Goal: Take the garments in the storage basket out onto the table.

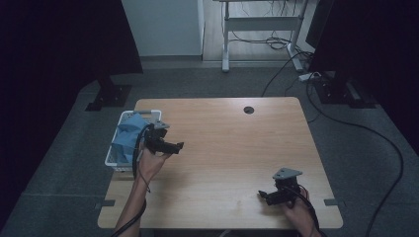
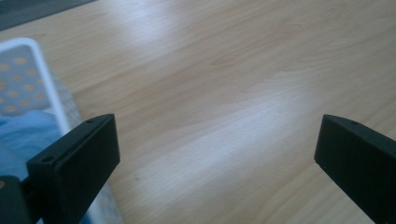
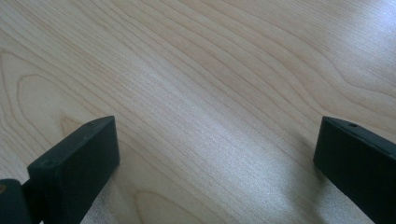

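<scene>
While jaws gape, left gripper (image 1: 174,146) beside white perforated basket (image 1: 112,159), crumpled blue cloth (image 1: 126,136)

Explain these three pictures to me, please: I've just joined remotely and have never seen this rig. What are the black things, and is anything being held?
A person sits at a wooden table, holding a hand-held two-jaw tool in each hand: the left gripper and the right gripper. The high view looks down from above. The other two views come from cameras riding on each gripper, looking along its black jaws at the tabletop. Both pairs of jaws stand wide apart with nothing between them. At the table's left edge sits a white basket with blue cloth in it, right beside the left gripper.
</scene>
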`<state>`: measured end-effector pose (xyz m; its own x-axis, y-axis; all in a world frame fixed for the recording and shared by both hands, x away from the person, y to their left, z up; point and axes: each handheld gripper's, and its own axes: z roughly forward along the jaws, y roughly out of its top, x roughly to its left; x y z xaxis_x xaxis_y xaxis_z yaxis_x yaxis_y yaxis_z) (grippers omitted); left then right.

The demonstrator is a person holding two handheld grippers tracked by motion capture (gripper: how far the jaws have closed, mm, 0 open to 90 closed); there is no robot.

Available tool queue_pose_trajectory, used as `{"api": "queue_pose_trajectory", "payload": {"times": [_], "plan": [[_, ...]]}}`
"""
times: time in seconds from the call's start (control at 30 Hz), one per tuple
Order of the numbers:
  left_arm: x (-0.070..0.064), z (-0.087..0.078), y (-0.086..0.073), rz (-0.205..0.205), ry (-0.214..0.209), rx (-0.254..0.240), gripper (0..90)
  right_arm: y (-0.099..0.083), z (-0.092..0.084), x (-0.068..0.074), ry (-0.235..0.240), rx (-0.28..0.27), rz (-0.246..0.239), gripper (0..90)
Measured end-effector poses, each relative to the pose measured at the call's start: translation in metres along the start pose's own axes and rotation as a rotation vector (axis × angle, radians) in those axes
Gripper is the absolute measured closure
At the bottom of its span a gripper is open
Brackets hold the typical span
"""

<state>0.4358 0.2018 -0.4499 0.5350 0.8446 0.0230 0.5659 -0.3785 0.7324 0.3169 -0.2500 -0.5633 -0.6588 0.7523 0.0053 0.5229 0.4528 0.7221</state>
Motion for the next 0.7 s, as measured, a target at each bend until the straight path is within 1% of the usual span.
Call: {"api": "queue_pose_trajectory", "payload": {"times": [0.1,0.23,0.27,0.3,0.33,0.37,0.4,0.6,0.7], "plan": [[0.010,-0.001,0.004,-0.012,0.014,0.003,0.0,0.000,0.000,0.000,0.000,0.001,0.002,0.0],[0.022,-0.002,0.007,-0.033,0.021,0.009,0.0,0.000,0.000,0.000,0.000,0.001,0.002,0.0],[0.029,-0.002,0.008,-0.039,0.032,0.012,0.0,0.000,0.000,0.000,0.000,0.002,0.001,0.0],[0.029,-0.002,0.008,-0.039,0.032,0.012,0.0,0.000,0.000,0.000,0.000,0.002,0.001,0.0],[0.032,-0.003,0.008,-0.040,0.039,0.015,0.0,0.000,0.000,0.000,0.000,0.002,0.001,0.0],[0.039,-0.005,0.009,-0.045,0.055,0.014,0.0,0.000,0.000,0.000,0.000,0.002,0.001,0.0],[0.039,-0.005,0.009,-0.045,0.055,0.014,0.0,0.000,0.000,0.000,0.000,0.002,0.001,0.0],[0.060,-0.013,0.011,-0.070,0.107,0.015,0.0,0.000,0.000,0.000,0.000,0.002,0.002,0.0],[0.074,-0.015,0.010,-0.084,0.132,0.034,0.0,0.000,0.000,0.000,0.000,0.002,0.001,0.0]]}}
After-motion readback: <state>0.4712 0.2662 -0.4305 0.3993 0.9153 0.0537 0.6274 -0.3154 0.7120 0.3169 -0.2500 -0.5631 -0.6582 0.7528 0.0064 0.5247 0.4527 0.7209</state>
